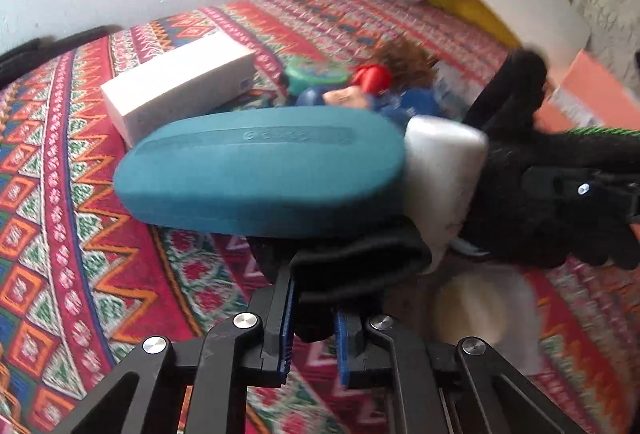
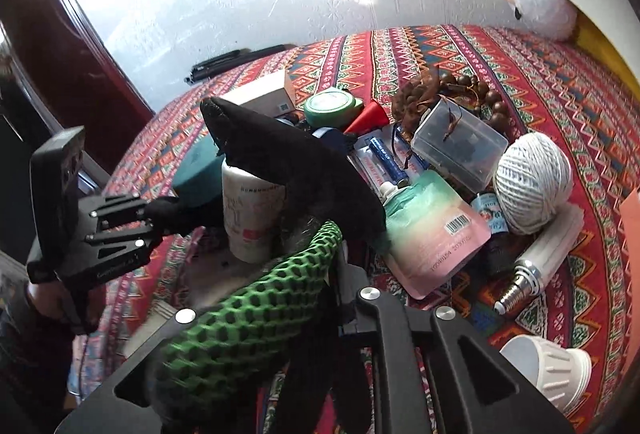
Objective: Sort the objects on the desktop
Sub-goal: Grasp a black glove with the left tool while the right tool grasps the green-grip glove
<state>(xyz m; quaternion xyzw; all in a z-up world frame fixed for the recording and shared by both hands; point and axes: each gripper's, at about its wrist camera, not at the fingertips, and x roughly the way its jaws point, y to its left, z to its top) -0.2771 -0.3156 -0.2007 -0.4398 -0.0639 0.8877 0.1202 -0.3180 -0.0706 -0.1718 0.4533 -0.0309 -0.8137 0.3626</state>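
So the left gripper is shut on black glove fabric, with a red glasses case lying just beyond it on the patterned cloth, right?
Not quite: the glasses case is teal, not red, as the left wrist view shows. The rest holds: the left gripper is shut on black glove fabric, and the case lies just beyond it on the patterned cloth.

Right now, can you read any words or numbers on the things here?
Nothing reads clearly.
Teal case: embossed logo, blurred.
White bottle: print too blurred.
Pouch: barcode, upside-down digits too small.
Blue tube: lettering too small.
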